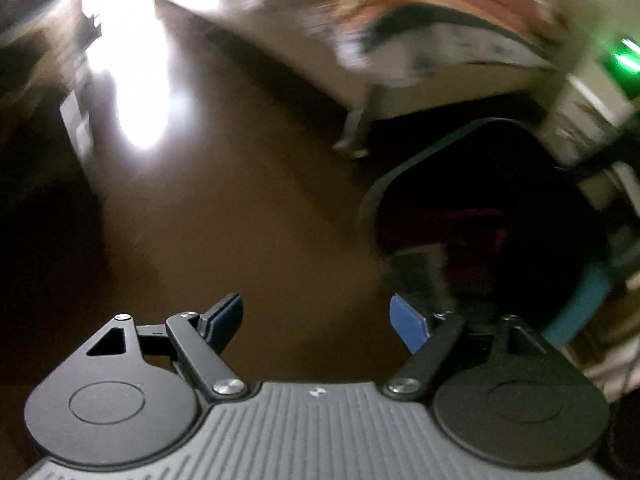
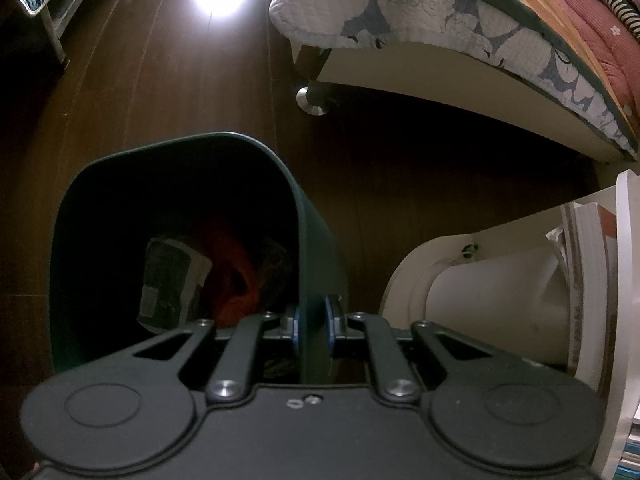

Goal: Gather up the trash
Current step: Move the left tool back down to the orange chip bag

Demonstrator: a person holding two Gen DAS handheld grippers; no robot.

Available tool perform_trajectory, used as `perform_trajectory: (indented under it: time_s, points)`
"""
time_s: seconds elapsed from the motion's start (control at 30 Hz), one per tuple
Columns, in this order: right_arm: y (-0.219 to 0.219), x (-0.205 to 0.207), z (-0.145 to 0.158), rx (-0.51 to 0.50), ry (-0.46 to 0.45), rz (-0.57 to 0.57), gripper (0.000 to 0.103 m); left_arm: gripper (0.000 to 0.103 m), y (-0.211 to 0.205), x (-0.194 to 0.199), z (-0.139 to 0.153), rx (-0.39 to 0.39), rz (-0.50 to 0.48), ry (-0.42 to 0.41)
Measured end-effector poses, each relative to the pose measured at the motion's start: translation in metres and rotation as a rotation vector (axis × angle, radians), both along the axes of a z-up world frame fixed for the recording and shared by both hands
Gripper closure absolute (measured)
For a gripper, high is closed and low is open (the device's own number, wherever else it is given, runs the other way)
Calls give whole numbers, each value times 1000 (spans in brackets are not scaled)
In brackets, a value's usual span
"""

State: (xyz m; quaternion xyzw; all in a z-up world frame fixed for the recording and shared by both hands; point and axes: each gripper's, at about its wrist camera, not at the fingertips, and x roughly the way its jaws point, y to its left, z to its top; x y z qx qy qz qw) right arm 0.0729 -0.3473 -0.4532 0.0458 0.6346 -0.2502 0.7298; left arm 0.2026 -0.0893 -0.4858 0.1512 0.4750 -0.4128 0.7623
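Observation:
A dark green trash bin (image 2: 316, 216) stands on the dark wood floor. Inside it lie a grey-white wrapper (image 2: 168, 276) and something red (image 2: 236, 268). My right gripper (image 2: 312, 320) is shut on the bin's right wall, one blue pad inside and one outside the rim. In the blurred left wrist view the same bin (image 1: 380, 184) shows at the right, with red trash dimly inside. My left gripper (image 1: 316, 320) is open and empty above the bare floor, left of the bin.
A bed (image 2: 460, 28) with a blue-and-white quilt stands at the upper right, its leg (image 2: 312, 100) near the bin. A white shelf unit (image 2: 480, 256) with books (image 2: 588, 240) is at the right. Another piece of furniture (image 2: 52, 20) is at the far left.

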Motion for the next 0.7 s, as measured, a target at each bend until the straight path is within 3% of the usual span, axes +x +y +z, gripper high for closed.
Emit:
perform_trajectory:
  time_s: [0.13, 0.33, 0.4, 0.47, 0.7]
  points:
    - [1, 1, 0, -2, 3, -3, 92, 22, 55, 34, -41, 128, 240, 8]
    - [1, 2, -1, -3, 6, -15, 92, 22, 162, 81, -117, 309, 696, 194]
    - [1, 2, -1, -4, 6, -16, 92, 22, 192, 89, -134, 320, 799, 240]
    - [1, 2, -1, -3, 4, -17, 92, 22, 213, 93, -151, 387, 870, 233]
    - [2, 2, 0, -4, 4, -12, 92, 22, 243, 90, -201, 526, 915, 227]
